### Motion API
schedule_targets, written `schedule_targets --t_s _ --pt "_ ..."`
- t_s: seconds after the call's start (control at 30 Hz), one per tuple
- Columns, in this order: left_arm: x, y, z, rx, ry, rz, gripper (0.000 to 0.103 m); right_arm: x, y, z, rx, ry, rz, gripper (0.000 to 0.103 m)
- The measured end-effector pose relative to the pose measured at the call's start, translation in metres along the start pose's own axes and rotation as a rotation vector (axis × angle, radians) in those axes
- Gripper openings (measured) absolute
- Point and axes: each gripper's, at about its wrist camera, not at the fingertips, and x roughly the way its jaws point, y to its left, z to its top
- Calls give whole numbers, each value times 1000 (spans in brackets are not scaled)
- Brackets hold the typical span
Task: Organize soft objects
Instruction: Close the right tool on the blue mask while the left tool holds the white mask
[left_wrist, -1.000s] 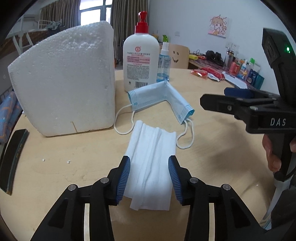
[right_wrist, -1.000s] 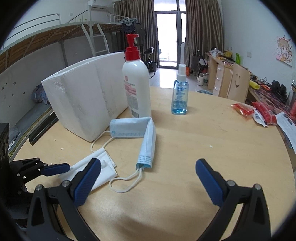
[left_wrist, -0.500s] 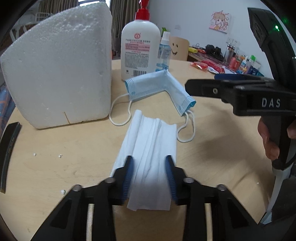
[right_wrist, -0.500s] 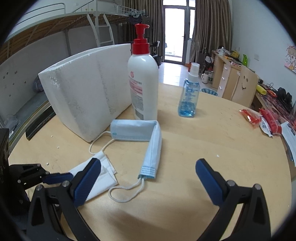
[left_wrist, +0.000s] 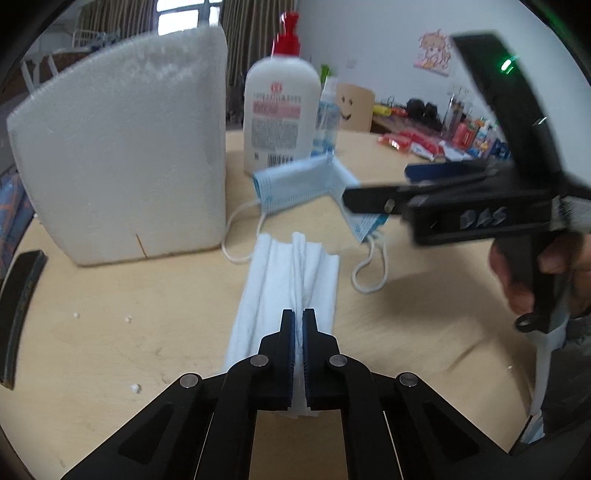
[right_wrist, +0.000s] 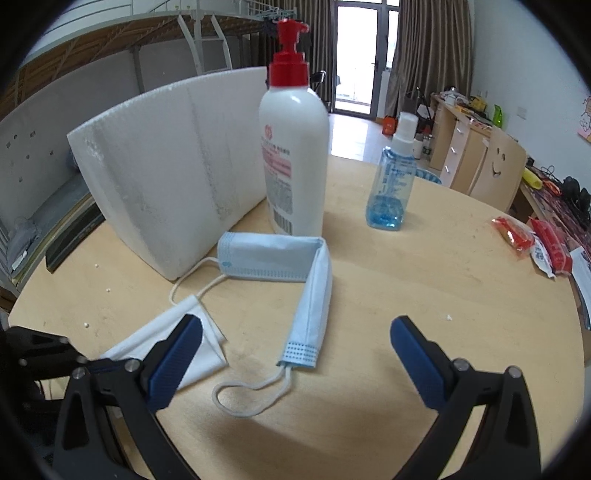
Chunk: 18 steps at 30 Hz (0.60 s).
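Observation:
A folded white tissue (left_wrist: 291, 273) lies on the round wooden table (left_wrist: 110, 332). My left gripper (left_wrist: 298, 321) is shut on its near end, bunching it into ridges. The tissue also shows in the right wrist view (right_wrist: 207, 332), partly behind my finger. A blue face mask (right_wrist: 295, 266), bent into an L with white ear loops, lies just beyond it; it also shows in the left wrist view (left_wrist: 299, 181). My right gripper (right_wrist: 295, 343) is open and empty, hovering above the mask's near end and loop.
A large white foam block (right_wrist: 173, 166) stands at the left. A white pump bottle with a red top (right_wrist: 293, 155) and a small blue spray bottle (right_wrist: 393, 184) stand behind the mask. Red snack packets (right_wrist: 532, 240) lie at the right edge.
My left gripper closed from wide open onto the white tissue, pinching it. My right gripper moved forward over the mask, still open.

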Motion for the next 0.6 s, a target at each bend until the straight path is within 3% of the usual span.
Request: schedule_targets --t_s 0.13,0.47,0.6 --pt "-14 8 -1 -5 -39 8 4 3 1 2 -4 5 4 101" --pt "-28 20 -2 -30 -77 20 4 18 3 7 5 48 20 68" --pt "-29 25 -3 -39 -80 27 4 29 -2 6 13 79 -24 58"
